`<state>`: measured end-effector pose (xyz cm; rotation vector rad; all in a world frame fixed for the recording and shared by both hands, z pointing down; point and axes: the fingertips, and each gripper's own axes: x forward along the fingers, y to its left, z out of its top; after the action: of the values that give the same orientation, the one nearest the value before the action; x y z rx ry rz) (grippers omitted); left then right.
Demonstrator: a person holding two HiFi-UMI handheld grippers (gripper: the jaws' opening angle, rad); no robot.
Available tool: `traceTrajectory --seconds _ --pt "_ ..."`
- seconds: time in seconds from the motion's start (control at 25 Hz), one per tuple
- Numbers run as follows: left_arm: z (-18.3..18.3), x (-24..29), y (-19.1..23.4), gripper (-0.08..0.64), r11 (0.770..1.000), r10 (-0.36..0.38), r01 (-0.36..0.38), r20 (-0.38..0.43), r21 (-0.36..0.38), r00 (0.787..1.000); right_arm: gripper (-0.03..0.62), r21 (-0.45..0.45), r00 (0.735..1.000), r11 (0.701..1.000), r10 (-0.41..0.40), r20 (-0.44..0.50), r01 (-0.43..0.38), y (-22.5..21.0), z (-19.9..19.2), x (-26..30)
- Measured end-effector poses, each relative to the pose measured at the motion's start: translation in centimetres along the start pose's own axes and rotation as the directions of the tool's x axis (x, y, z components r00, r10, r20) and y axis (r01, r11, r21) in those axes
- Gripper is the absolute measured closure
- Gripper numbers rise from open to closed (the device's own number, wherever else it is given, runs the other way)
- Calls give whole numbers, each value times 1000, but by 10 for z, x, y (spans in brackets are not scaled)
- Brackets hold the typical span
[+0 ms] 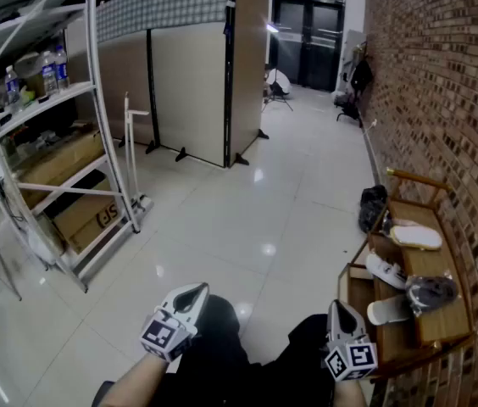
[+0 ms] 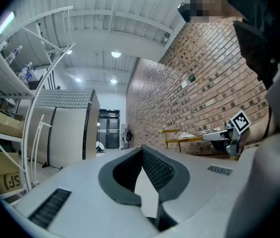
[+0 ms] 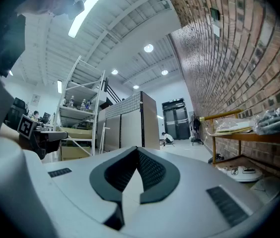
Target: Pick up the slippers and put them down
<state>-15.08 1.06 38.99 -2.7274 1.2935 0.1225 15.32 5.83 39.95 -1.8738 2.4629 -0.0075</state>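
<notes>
Slippers (image 1: 415, 236) lie on the wooden rack (image 1: 449, 261) by the brick wall (image 1: 451, 100). One pale one is on its top shelf, and white slippers (image 1: 386, 270) sit on the lower shelf. The left tool (image 1: 190, 293) and right tool (image 1: 341, 310) hang low in front of the person, each with jaws together and empty, apart from the rack. The task looks unstarted: reaching, gripping, lifting and setting down are all left to do.

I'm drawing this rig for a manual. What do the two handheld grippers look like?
The left gripper and right gripper match: pale grey shells, tapering to a rounded tip, with black ribbed pads inside. Each carries a cube with black-and-white square markers. No cables show.
</notes>
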Motion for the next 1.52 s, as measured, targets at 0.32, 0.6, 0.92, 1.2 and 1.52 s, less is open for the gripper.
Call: traceTrajectory --seconds 0.32,0.6,0.92,1.2,1.52 --pt "-5 5 -6 558 1000 -12 12 -3 4 1000 581 5 1000 1000 -17 4 17 -8 4 -2" --pt "-15 8 -3 558 1000 -3 3 -16 -24 1000 581 -12 999 1000 -16 -30 16 -11 -7 1" --pt "-19 26 -2 558 1000 -24 24 -38 -19 999 581 -19 999 1000 -21 -41 21 -19 -11 16" --pt "2 66 7 558 997 -18 17 -10 -75 1000 581 -13 998 998 -54 -34 53 -33 8 41" --pt "43 85 27 558 991 64 -63 2 -121 998 581 21 993 993 -115 0 115 -52 57 50"
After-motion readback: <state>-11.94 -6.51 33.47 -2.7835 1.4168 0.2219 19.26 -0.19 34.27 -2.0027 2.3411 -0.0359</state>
